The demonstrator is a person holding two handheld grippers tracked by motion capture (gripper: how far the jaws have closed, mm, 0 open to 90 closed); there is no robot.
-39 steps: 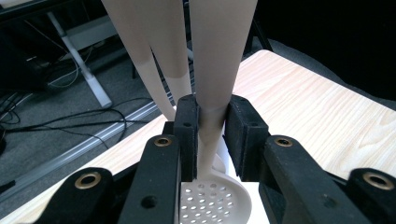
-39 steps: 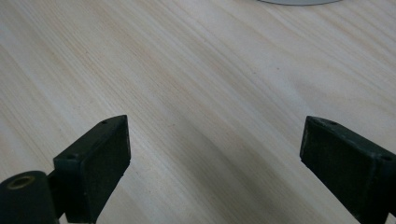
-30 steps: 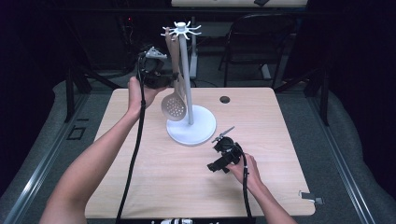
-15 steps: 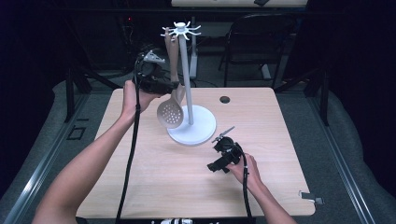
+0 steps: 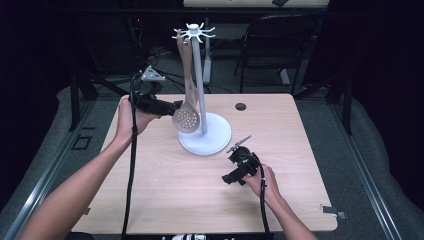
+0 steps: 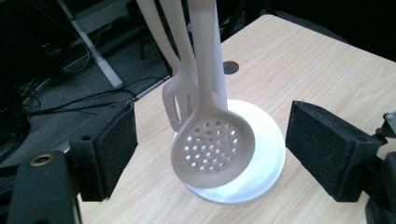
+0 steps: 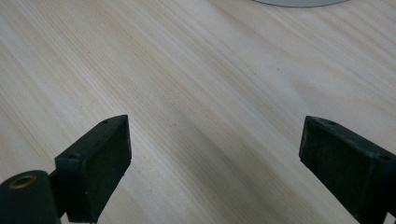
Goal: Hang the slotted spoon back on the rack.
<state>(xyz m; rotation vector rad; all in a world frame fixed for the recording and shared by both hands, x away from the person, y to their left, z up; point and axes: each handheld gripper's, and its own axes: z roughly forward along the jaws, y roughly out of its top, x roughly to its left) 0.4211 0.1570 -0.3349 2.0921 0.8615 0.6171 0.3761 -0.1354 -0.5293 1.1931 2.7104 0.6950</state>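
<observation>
Just right of our left gripper (image 5: 172, 107) hangs the slotted spoon (image 5: 186, 119), free of its wide-open, empty jaws, which have just been opening as we drew back left

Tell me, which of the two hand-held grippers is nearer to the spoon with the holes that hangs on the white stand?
The left gripper. Its open jaws sit right beside the slotted spoon, apart from it. The right gripper rests low on the table, on the far side of the stand.
</observation>
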